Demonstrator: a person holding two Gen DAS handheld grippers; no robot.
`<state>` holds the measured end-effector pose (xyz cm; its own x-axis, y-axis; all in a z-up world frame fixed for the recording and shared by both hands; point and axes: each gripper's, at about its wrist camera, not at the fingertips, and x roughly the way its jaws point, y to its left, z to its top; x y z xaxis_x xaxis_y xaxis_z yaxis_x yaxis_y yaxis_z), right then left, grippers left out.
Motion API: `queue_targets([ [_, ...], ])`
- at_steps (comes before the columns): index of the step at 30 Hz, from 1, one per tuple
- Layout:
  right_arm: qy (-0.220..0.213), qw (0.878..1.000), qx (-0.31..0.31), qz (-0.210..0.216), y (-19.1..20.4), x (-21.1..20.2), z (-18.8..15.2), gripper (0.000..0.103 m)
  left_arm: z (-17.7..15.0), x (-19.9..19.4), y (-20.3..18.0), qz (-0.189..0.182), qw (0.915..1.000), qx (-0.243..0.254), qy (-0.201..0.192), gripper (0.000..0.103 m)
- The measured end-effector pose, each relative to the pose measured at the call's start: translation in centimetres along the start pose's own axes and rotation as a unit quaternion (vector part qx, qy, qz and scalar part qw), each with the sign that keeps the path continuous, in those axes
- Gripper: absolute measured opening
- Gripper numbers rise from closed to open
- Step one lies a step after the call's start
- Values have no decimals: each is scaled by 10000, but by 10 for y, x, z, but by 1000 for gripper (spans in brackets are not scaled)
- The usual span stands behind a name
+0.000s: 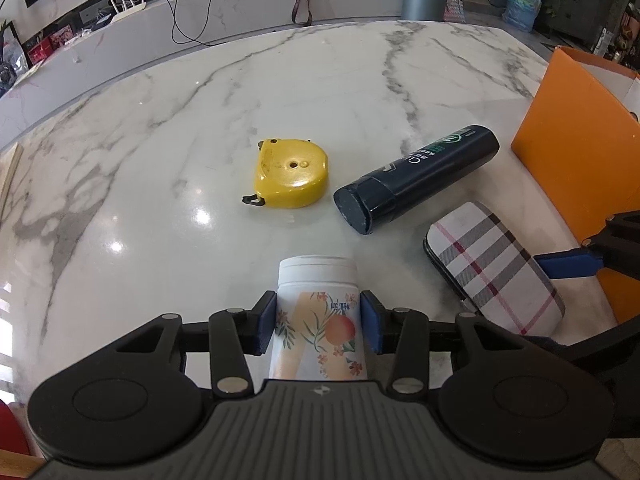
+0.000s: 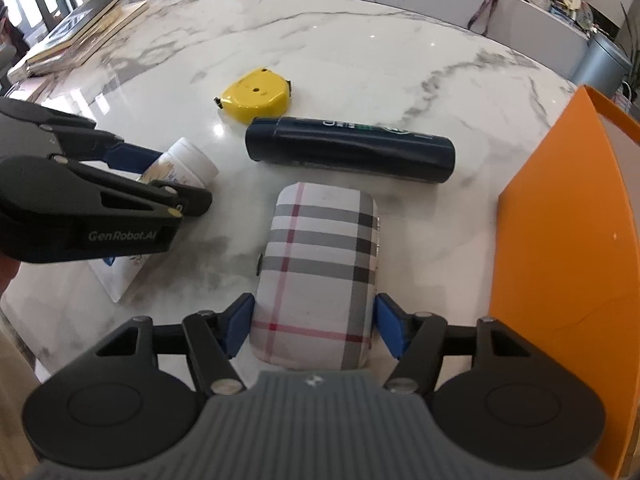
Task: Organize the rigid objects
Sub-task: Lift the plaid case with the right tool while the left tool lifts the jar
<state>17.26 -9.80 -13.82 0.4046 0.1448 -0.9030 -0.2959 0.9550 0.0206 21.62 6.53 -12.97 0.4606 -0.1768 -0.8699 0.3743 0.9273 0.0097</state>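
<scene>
My left gripper (image 1: 318, 320) is shut on a white bottle with a floral and peach print (image 1: 316, 280), its blue pads pressed against both sides. The bottle lies tilted on the marble table (image 1: 160, 140). In the right wrist view this bottle (image 2: 192, 160) shows between the left gripper's fingers (image 2: 132, 158). My right gripper (image 2: 314, 324) straddles the near end of a plaid hard case (image 2: 320, 240), with both blue pads against its sides. The case (image 1: 496, 272) lies flat on the table to the right of the bottle, one right finger (image 1: 568, 264) touching its edge.
A yellow tape measure (image 1: 292, 176) and a dark cylindrical bottle on its side (image 1: 420, 176) lie further out on the table. An open orange box (image 2: 568, 240) stands close on the right. Stacked books (image 2: 76, 40) sit at the far left edge.
</scene>
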Motion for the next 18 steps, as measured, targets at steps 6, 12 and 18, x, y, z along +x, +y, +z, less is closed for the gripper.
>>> queue_targets([
  [6,-307,9995,37,-96,4,-13,-4,64,1,-7,6,57,9998,-89,-155,50],
  [12,-308,9992,236,27,1,-22,-4,64,9,-21,11,-2,9990,-235,-380,50],
  [18,-416,9978,475,185,-3,-37,-8,64,16,-34,7,-224,9984,-485,-194,50],
])
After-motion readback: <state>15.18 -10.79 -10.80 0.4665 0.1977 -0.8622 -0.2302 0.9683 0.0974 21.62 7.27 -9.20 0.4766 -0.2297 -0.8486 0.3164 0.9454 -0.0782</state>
